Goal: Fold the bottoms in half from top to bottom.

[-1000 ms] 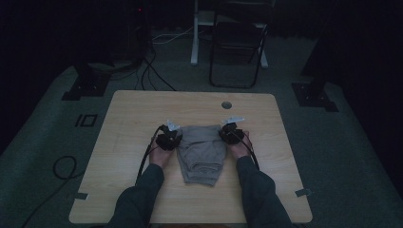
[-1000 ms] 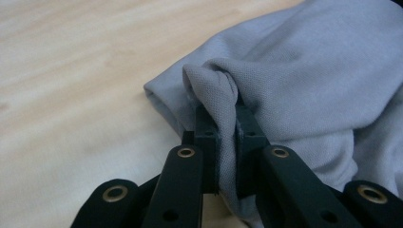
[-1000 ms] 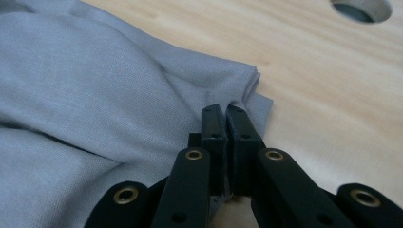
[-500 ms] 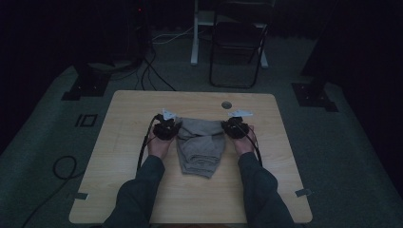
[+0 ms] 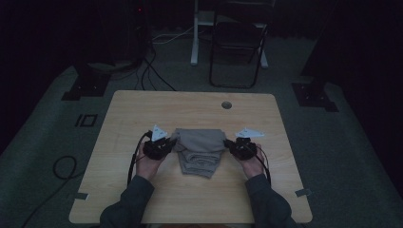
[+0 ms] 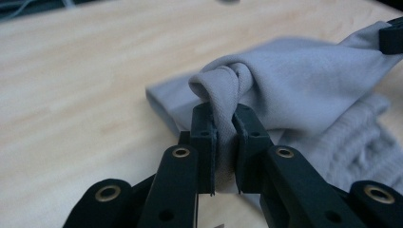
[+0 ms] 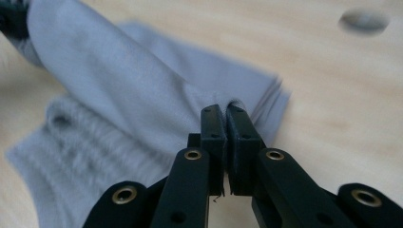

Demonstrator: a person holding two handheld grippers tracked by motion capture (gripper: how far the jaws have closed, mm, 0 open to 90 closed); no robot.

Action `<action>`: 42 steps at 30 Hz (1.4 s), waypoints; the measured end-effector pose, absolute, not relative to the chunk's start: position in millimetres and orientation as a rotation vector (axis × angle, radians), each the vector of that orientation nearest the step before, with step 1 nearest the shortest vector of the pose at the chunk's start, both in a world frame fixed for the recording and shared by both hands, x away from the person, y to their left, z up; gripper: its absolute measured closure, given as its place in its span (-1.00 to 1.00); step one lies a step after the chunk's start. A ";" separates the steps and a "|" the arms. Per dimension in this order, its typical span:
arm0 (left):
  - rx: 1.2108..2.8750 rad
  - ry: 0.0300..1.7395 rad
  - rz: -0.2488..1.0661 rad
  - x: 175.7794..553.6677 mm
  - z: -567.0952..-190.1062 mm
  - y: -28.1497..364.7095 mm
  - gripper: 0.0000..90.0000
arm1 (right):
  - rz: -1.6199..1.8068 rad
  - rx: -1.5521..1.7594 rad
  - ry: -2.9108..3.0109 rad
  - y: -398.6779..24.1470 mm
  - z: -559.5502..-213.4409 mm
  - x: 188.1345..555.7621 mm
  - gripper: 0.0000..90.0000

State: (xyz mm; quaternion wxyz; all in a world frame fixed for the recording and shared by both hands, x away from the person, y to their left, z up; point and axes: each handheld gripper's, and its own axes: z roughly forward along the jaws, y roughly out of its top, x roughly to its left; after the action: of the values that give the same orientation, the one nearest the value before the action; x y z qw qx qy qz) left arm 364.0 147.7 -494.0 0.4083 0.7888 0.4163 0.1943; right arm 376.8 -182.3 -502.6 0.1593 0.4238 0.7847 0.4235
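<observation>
Grey folded garment (image 5: pixel 199 151) mid-tabletop (image 5: pixel 142 109), far fold lifted between grippers. Soft, light, limp knit; sags, best pinched at corners. Left gripper (image 6: pixel 223 142) fingers just easing open, bunched corner still pinched. Right gripper (image 7: pixel 227 142) fingers nearly closed on opposite corner.

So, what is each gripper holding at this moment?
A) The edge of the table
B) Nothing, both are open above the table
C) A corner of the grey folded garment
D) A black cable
C: in each gripper view the black jaws pinch grey cloth, the left gripper and the right gripper at opposite sides of the grey garment.
</observation>
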 end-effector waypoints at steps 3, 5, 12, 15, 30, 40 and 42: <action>1.998 1.072 0.450 358.2 -506.5 148.1 0.79 | 1.183 1.234 2.285 -180.9 -515.6 369.2 0.93; 2.059 1.085 0.439 355.3 -518.7 143.3 0.79 | 1.160 1.231 2.310 -178.9 -521.1 366.4 0.93; 2.108 1.108 0.449 360.3 -536.7 128.1 0.86 | 1.063 1.233 2.337 -168.5 -536.5 382.2 0.93; 2.115 1.119 0.480 371.4 -536.3 122.9 0.86 | 1.009 1.232 2.310 -165.0 -535.0 397.1 0.93; 1.894 1.102 0.546 361.5 -487.6 152.9 0.84 | 1.213 1.198 2.168 -183.8 -485.9 384.2 0.92; 1.865 1.150 0.527 351.9 -494.9 167.7 0.22 | 1.235 1.182 2.216 -192.4 -495.9 366.3 0.29; 1.850 1.147 0.534 354.3 -489.3 167.0 0.20 | 1.232 1.213 2.189 -194.0 -491.5 370.7 0.27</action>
State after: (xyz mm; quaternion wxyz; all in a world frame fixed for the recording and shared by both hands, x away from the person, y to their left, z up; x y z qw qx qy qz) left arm 354.3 167.0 -489.3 0.4351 0.7432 0.4609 0.2145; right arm 370.7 -194.0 -491.5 0.1751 0.4283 0.7726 0.4347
